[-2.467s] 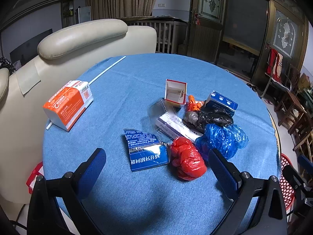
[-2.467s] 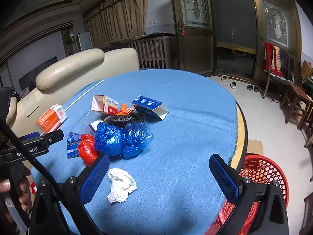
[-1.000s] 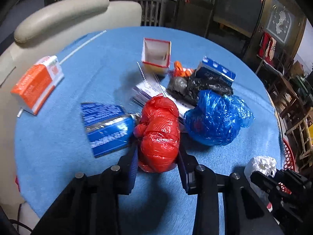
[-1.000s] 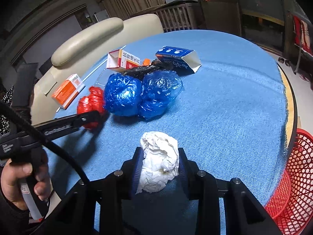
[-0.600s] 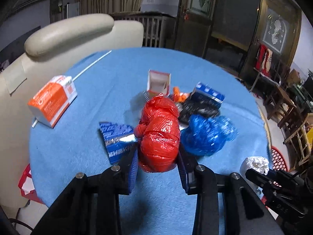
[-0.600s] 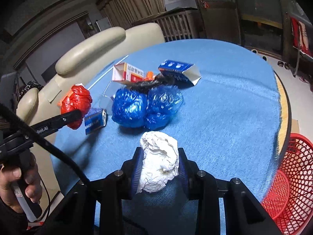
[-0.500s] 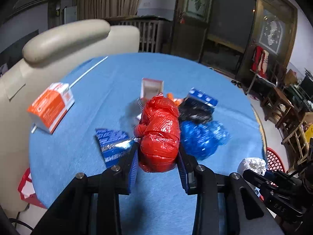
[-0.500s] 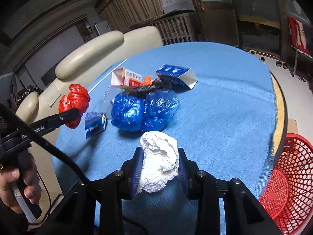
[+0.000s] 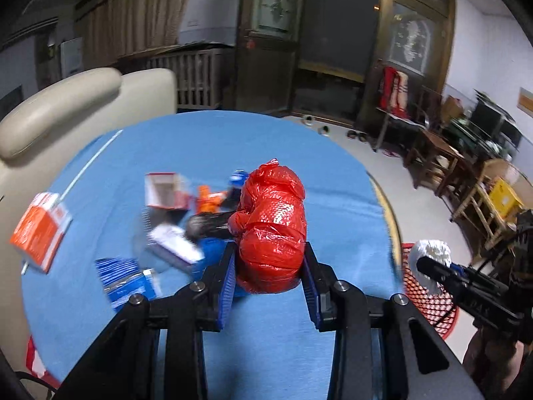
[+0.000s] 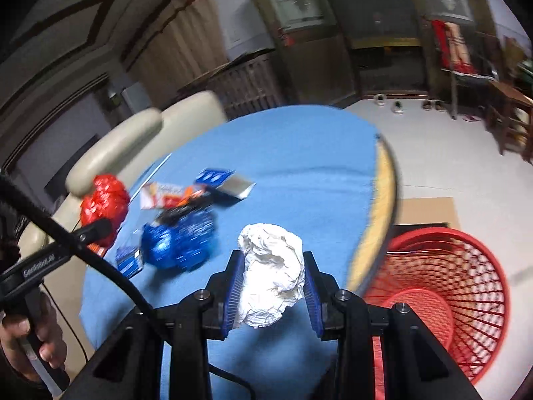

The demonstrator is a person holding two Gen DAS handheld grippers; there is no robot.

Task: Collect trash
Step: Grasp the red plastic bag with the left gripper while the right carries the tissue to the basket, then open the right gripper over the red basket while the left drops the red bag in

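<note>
Left gripper point(image 9: 269, 266) clamping red bag point(image 9: 271, 226), right gripper point(image 10: 271, 283) pinching tissue wad point(image 10: 271, 273), right view shows basket point(image 10: 466, 286) whole

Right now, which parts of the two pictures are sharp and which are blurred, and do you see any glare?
Left wrist view: the red bag in the left tongs is sharp, with small glare spots on its plastic; the boxes on the table behind are smeared. Right wrist view: the white paper wad in the right tongs is sharp; the blue bags and red basket are blurred; the edges bend like a fisheye.
</note>
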